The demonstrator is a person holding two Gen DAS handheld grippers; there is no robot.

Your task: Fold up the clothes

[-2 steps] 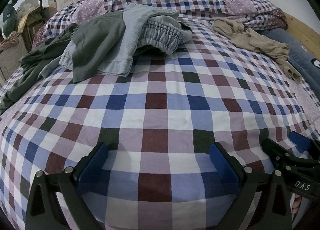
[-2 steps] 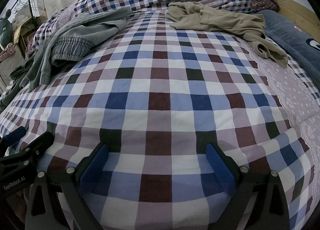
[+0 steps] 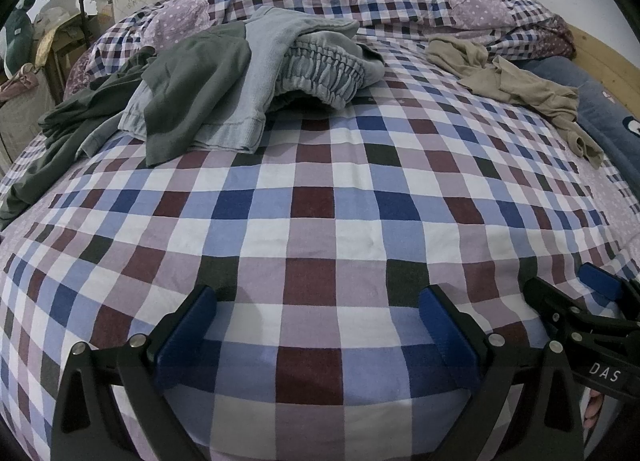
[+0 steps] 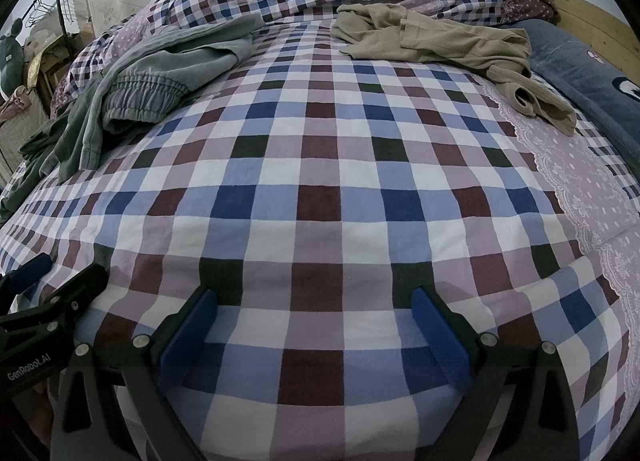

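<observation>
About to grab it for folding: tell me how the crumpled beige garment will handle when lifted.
The beige garment is probably floppy: it lies rumpled in soft folds on the checked bedsheet. Likely light, since the fabric looks thin. One end trails off, so it may dangle.

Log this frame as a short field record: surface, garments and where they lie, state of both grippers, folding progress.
surface: checked bedsheet
garment pile: grey shorts under a dark green garment, far left, crumpled
second garment: beige top, far right, crumpled
left gripper: open, empty, low over the sheet
right gripper: open, empty, low over the sheet
progress: nothing folded or grasped yet
</observation>
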